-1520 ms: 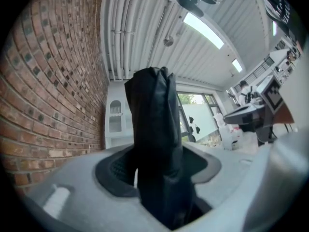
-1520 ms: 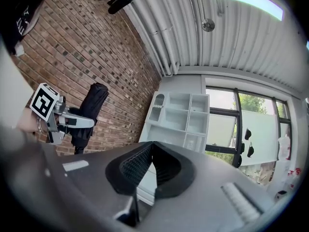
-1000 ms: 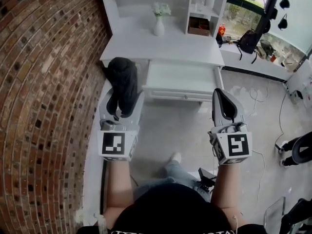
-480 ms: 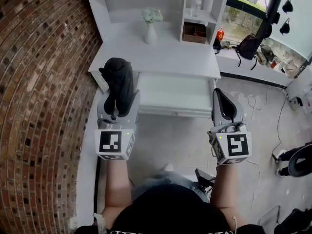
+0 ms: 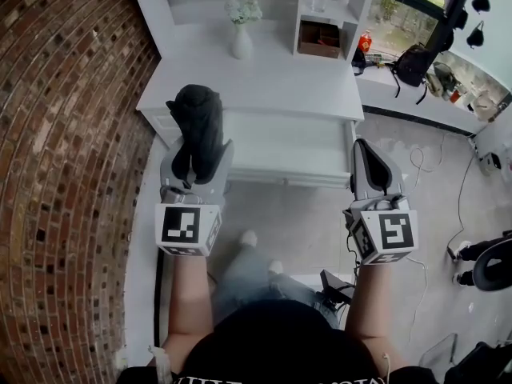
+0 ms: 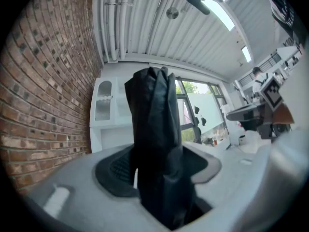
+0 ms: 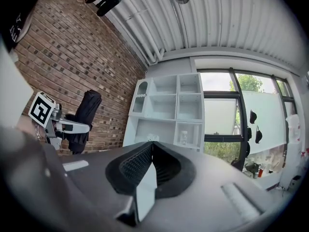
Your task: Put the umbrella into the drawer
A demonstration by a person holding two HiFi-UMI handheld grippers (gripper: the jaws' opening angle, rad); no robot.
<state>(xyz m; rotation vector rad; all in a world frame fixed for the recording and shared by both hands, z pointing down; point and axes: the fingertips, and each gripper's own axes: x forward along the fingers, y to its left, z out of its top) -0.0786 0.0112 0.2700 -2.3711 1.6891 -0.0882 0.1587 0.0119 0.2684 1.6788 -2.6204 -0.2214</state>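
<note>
The left gripper point(image 5: 195, 157) clamps a folded black umbrella point(image 5: 199, 125) just left of the white desk's open drawer point(image 5: 290, 174), while the right gripper point(image 5: 366, 154), farther right, is closed and empty.

Bright daylight from window point(image 7: 219, 88); ceiling lamp point(image 6: 217, 12) glares; fisheye bending edges; near jaws blurred

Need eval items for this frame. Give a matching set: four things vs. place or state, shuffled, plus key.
1 umbrella
2 right gripper
3 vase
4 drawer

A open, below the desk top
B clamped in the left gripper
C jaws together, nothing between them
D standing on the desk top

Pairs: 1-B, 2-C, 3-D, 4-A
</note>
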